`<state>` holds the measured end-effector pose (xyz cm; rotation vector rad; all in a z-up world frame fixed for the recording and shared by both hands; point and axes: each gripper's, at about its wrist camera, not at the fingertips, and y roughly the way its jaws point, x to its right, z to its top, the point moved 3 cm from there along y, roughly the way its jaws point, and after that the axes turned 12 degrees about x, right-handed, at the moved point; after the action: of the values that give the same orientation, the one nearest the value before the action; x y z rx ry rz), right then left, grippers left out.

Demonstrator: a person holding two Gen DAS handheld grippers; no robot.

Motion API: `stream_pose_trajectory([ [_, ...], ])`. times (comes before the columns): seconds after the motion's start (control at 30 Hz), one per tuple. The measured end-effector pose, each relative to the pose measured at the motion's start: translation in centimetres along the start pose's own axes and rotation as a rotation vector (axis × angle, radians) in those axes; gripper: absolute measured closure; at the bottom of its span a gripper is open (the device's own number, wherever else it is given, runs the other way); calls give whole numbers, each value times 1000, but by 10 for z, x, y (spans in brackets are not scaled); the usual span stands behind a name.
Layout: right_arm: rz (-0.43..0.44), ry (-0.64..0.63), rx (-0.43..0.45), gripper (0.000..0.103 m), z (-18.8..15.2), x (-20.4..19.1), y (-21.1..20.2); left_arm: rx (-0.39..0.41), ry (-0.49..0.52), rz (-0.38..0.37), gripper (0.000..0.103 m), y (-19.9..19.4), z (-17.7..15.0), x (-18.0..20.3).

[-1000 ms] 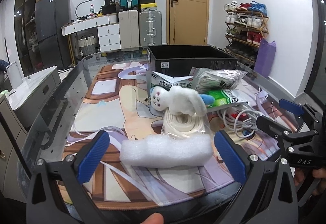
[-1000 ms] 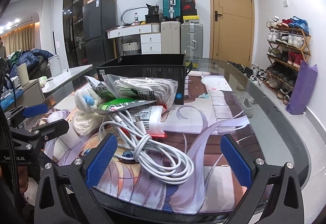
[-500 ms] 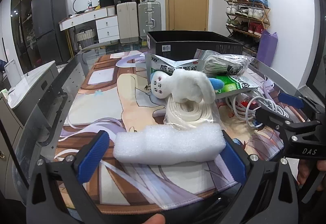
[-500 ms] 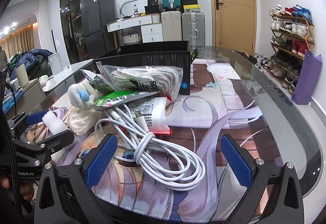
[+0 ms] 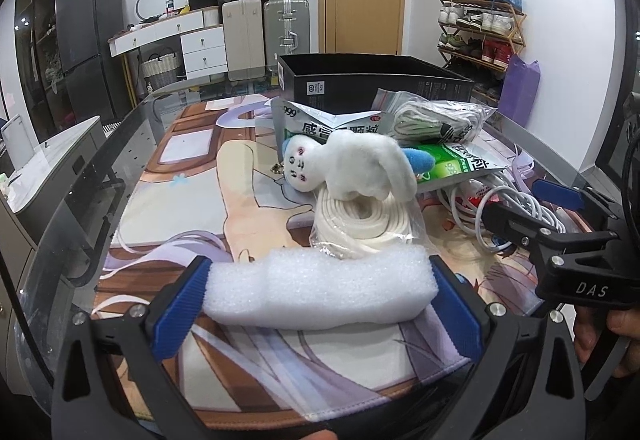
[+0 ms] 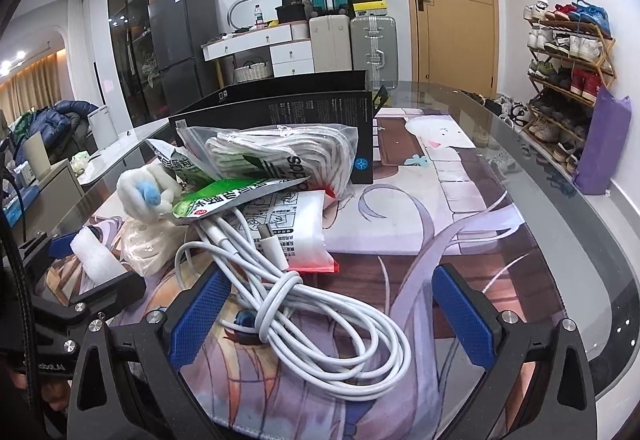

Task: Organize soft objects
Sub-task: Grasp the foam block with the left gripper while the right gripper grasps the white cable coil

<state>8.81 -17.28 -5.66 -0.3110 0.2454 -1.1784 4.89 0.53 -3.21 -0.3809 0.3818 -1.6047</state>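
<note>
A white foam block (image 5: 320, 290) lies across the printed mat, and my left gripper (image 5: 320, 300) has both blue pads against its ends; the block also shows in the right wrist view (image 6: 94, 256). Behind it a bagged coil of white strap (image 5: 362, 222) carries a white plush toy (image 5: 352, 166). My right gripper (image 6: 328, 320) is open around a bundle of white cable (image 6: 320, 316) on the mat. A black open box (image 5: 372, 84) stands at the back.
Foil medicine packets (image 5: 320, 128), a green packet (image 6: 236, 194), a bag of white laces (image 6: 280, 156) and a red-edged pouch (image 6: 304, 236) are piled before the box. The glass table edge (image 6: 560, 200) curves on the right. Suitcases and a shoe rack stand beyond.
My left gripper has moved forward and closed its pads onto the foam block's ends. The right gripper has come lower and nearer over the cable bundle, staying open.
</note>
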Motion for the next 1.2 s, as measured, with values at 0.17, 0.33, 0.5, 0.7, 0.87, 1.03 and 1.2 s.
stream_pose_trajectory([
  [0.17,44,-8,13,25,-3,-6,-6,-5,5,-16,13,-1,-2,4],
  [0.33,81,-29,21,50,-6,-11,-11,0,8,-31,13,-6,-1,7],
  [0.5,101,-31,29,56,-9,-12,-17,11,2,-39,13,-11,1,5],
  [0.7,108,-33,48,60,-9,-15,-25,25,2,-41,13,-16,6,3],
  [0.87,105,-40,19,54,-13,-13,-31,28,0,-41,13,-19,6,4],
  [1.03,107,-51,13,51,-18,-10,-42,27,-1,-41,13,-20,7,4],
  [1.2,142,-71,17,54,-22,-17,-52,30,-3,-45,13,-22,7,5],
])
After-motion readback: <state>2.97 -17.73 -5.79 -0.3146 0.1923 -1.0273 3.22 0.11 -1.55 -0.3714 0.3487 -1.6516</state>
